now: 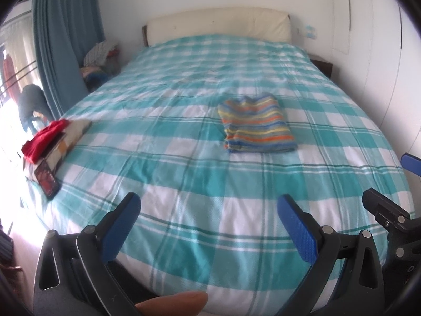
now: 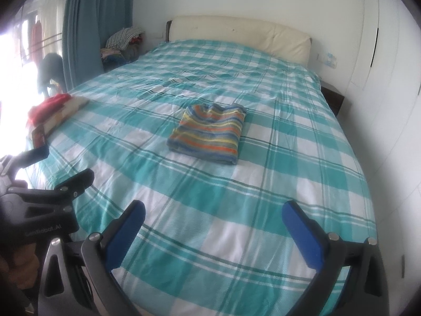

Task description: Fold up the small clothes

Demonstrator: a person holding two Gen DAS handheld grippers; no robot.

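Now the striped top [image 1: 257, 125] lies folded in the middle of the bed [image 1: 184, 184], with both tongs held back over the foot edge.

Seemingly this piece is finished; the next one would likely come from the red cloth [image 1: 44, 138] at the bed's left edge, best carried to the open middle and spread flat before folding. Left gripper [image 1: 208, 212] gapes wide, holding and touching nothing; right gripper [image 2: 214, 214] likewise wide and empty.

Your folded striped knit garment [image 1: 259, 125] lies mid-bed on the teal checked bedspread [image 1: 184, 184]; the red cloth pile [image 1: 43, 138] sits at its left edge, well apart.
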